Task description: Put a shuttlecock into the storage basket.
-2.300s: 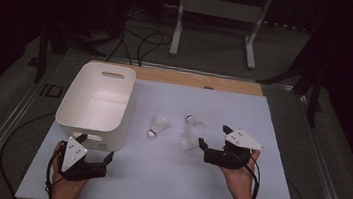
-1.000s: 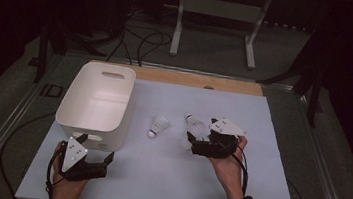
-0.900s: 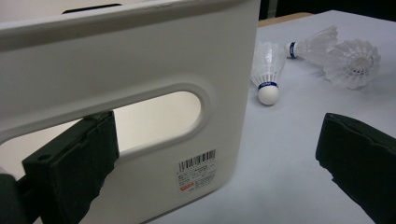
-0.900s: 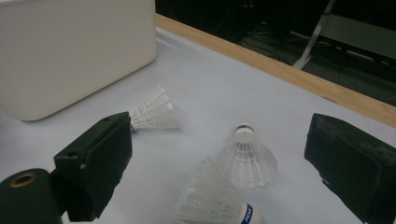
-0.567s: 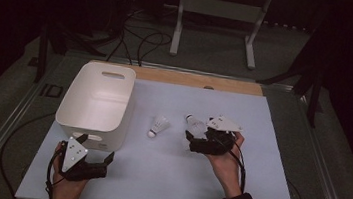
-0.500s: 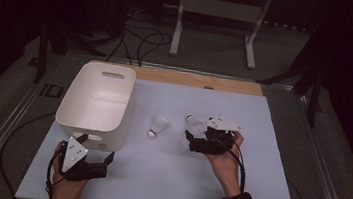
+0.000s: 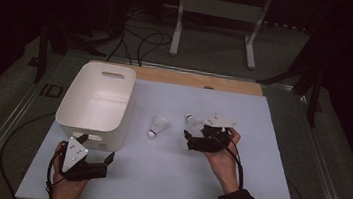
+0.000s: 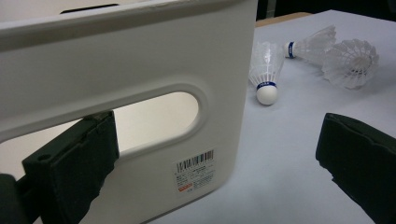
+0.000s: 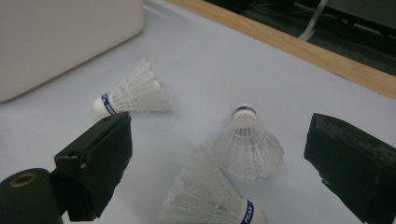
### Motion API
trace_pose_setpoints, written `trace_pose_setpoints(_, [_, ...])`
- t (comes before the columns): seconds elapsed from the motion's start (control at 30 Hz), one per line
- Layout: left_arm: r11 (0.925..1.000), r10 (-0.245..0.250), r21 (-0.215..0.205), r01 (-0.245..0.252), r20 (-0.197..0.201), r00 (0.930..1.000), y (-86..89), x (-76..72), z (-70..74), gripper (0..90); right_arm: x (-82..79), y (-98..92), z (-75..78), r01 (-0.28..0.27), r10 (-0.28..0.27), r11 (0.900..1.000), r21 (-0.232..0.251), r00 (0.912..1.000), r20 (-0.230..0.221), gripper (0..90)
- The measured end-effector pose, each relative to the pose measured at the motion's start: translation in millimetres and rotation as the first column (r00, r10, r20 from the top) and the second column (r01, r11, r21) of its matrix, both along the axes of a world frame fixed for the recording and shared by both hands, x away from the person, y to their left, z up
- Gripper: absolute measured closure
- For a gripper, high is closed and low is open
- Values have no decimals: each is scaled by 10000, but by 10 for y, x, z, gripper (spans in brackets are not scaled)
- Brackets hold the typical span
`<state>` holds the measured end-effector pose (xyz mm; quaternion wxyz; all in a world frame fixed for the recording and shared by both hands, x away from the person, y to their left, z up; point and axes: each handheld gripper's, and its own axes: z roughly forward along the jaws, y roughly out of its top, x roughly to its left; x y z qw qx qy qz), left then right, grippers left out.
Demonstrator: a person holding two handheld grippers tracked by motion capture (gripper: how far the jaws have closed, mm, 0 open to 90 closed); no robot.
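Shuttlecocks: two lie touching on surface directly between right gripper jaws, which stand wide; nearest one's axis runs toward camera. Left gripper wide, idle by bin.

white bin close ahead, handle slot, barcode label | three shuttlecocks right | jaws apart

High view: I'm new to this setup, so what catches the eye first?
The big white basket at the table's left, then three white shuttlecocks on the pale sheet: one alone mid-table, two lying together between the open jaws of the right claw. The left claw, also open, sits before the basket's near wall.
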<state>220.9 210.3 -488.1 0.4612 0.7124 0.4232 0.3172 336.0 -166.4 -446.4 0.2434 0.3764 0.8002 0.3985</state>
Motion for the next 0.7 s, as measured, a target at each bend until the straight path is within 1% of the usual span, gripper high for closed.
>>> trace_pose_setpoints(0.13, [10000, -16, 14, 16, -8, 10000, 0, 1, 0, 0, 34, 21, -38, -15, 13, 9999, -110, 9999, -148, 78])
trace_pose_setpoints(0.4, [10000, -27, 16, 27, -10, 10000, -3, 3, -1, 0, 79, 62, -93, -41, 22, 9987, -505, 9993, -373, 79])
trace_pose_setpoints(0.53, [10000, -28, 19, 28, -12, 10000, -3, 3, 0, 0, 102, 79, -120, -14, -24, 9981, -616, 9981, -615, 80])
trace_pose_setpoints(0.7, [10000, -28, 27, 28, -16, 10000, -2, 3, 0, 0, 121, 112, -155, -29, -34, 9963, -864, 9973, -735, 85])
